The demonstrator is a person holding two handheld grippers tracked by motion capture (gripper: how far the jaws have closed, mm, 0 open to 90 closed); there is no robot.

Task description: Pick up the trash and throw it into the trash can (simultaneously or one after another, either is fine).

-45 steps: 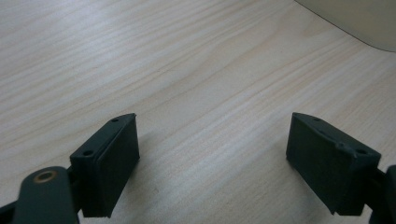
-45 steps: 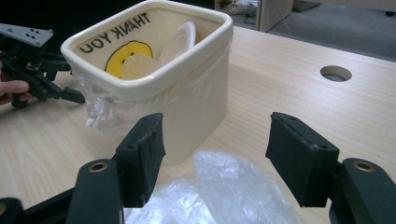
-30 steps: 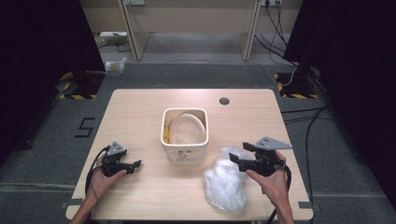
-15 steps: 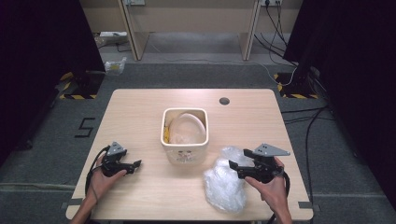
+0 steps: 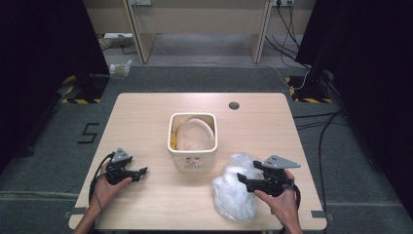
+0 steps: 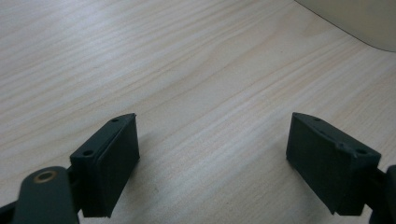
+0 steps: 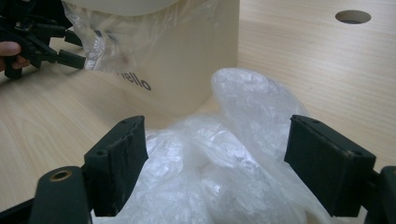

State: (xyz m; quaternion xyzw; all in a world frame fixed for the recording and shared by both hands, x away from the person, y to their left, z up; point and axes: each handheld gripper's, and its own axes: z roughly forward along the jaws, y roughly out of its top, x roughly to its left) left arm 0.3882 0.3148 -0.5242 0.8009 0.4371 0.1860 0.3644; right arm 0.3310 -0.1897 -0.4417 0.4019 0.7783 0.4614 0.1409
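The table [image 5: 146,117] is pale wood with a fine straight grain and a smooth, matt finish, and the bin [image 5: 192,155] at its middle looks like cream plastic with a dull, even surface and dark printed letters on its side. At about five o'clock from the bin lies a plastic bag [image 5: 234,192], thin translucent film, crinkled and glossy where the light catches its folds. The right gripper [image 7: 215,163] and the left gripper [image 6: 212,154] have matt black plastic jaws with flat, slightly scuffed pads, and the floor [image 5: 53,146] around the table is grey and rough like carpet.
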